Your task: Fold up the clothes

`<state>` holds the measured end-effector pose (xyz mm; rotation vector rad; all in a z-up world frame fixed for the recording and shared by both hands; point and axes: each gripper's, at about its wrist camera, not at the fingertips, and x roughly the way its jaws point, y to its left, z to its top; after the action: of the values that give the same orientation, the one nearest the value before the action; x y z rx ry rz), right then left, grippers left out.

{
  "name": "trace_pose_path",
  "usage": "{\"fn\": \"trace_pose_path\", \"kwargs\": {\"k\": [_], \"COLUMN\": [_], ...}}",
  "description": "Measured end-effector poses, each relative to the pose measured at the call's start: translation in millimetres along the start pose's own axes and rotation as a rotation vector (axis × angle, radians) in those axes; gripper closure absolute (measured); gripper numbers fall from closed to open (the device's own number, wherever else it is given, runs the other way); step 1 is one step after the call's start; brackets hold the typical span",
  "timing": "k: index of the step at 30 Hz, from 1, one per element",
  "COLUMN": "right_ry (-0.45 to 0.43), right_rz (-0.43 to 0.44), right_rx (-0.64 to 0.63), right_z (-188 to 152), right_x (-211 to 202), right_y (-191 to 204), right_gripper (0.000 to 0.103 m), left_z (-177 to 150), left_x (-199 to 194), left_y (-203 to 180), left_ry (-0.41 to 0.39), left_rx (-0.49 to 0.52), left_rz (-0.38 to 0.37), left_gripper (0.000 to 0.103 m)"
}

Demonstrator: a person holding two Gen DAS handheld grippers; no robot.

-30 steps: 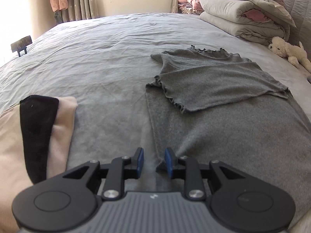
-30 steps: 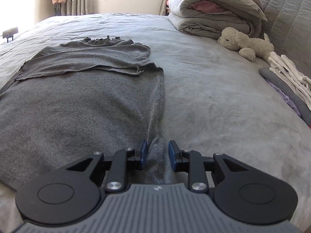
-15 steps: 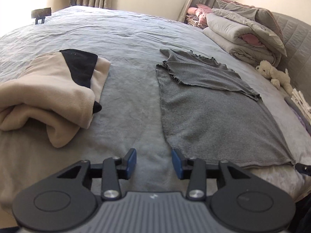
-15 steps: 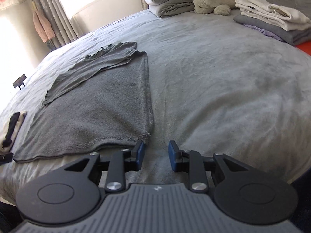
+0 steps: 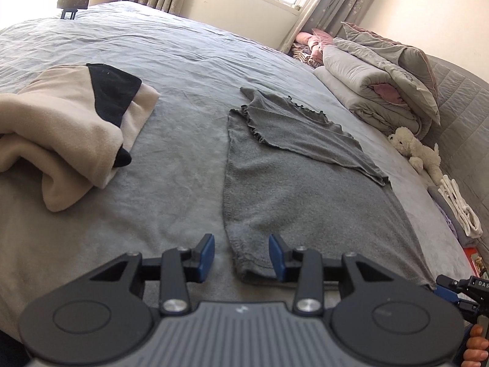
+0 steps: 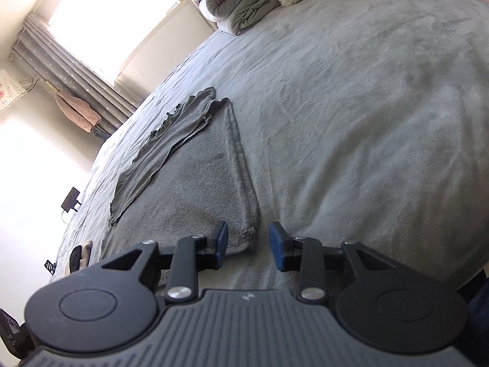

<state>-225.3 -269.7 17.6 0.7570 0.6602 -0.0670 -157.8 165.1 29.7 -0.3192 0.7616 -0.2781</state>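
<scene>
Left wrist: parted left gripper (image 5: pixel 241 255) astride grey garment (image 5: pixel 305 192) hem.

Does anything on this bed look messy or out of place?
Mostly tidy. The grey top lies flat, sleeves folded in. Only the beige-and-black garment to its left sits in a loose, uneven heap. Both hand-held grippers, left and right, are open.

A grey-covered bed (image 5: pixel 189 52) carries a flat grey garment (image 5: pixel 299 189), beige-and-black folded clothing (image 5: pixel 67 122), rolled duvets (image 5: pixel 376 91) and a plush toy (image 5: pixel 415 150).
</scene>
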Motion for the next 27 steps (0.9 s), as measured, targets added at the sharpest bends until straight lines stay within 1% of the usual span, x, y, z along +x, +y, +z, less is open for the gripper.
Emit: {"fn": "trace_pose_path", "kwargs": {"k": [2,4,6,12,19,21,22,23,24,25,26,27], "right_ry": [0.009,0.011,0.012,0.008,-0.006,-0.012,-0.016,-0.020,-0.024,-0.027,-0.033,-0.043], "right_rz": [-0.015,-0.027,-0.029,-0.043,-0.072,-0.082,-0.088,-0.093,-0.100,-0.110,-0.114,-0.111], "right_rx": [-0.020,-0.035,-0.038,-0.075,-0.106,-0.121,-0.129,-0.137,-0.145,-0.150,-0.149,-0.142], "right_z": [-0.7,-2.6,-5.0,-10.0,-14.7,-16.0,-16.7,-17.4,-18.0,-18.3,-17.8,-16.6], "right_x": [4.5,6.7,6.0,5.6,7.7,8.3,8.4,8.5,8.6,8.9,8.2,6.1], "right_y": [3.1,5.2,4.7,7.9,13.6,16.4,17.9,19.5,21.0,22.2,22.1,21.4], "right_gripper": [0.069,0.076,0.078,0.078,0.080,0.079,0.079,0.080,0.085,0.091,0.093,0.094], "left_z": [-0.1,-0.1,-0.8,-5.5,-6.6,-6.6,-6.5,-6.0,-5.1,-4.1,-3.3,-2.7], "left_x": [4.3,7.7,8.9,15.8,18.5,18.6,18.6,18.6,18.3,17.6,16.6,15.3], "left_y": [-0.8,-1.9,-4.6,-15.2,-19.0,-19.8,-19.9,-19.4,-17.9,-16.2,-14.0,-12.1], "left_ry": [0.010,0.017,0.021,0.030,0.034,0.035,0.036,0.039,0.041,0.043,0.044,0.044], "left_rx": [-0.007,-0.015,-0.012,0.041,0.079,0.091,0.096,0.095,0.083,0.067,0.046,0.028], "left_rz": [0.012,0.021,0.015,0.067,0.096,0.110,0.118,0.120,0.118,0.116,0.110,0.104], "left_gripper": [0.064,0.065,0.067,0.068,0.068,0.075,0.081,0.084,0.086,0.091,0.094,0.094]}}
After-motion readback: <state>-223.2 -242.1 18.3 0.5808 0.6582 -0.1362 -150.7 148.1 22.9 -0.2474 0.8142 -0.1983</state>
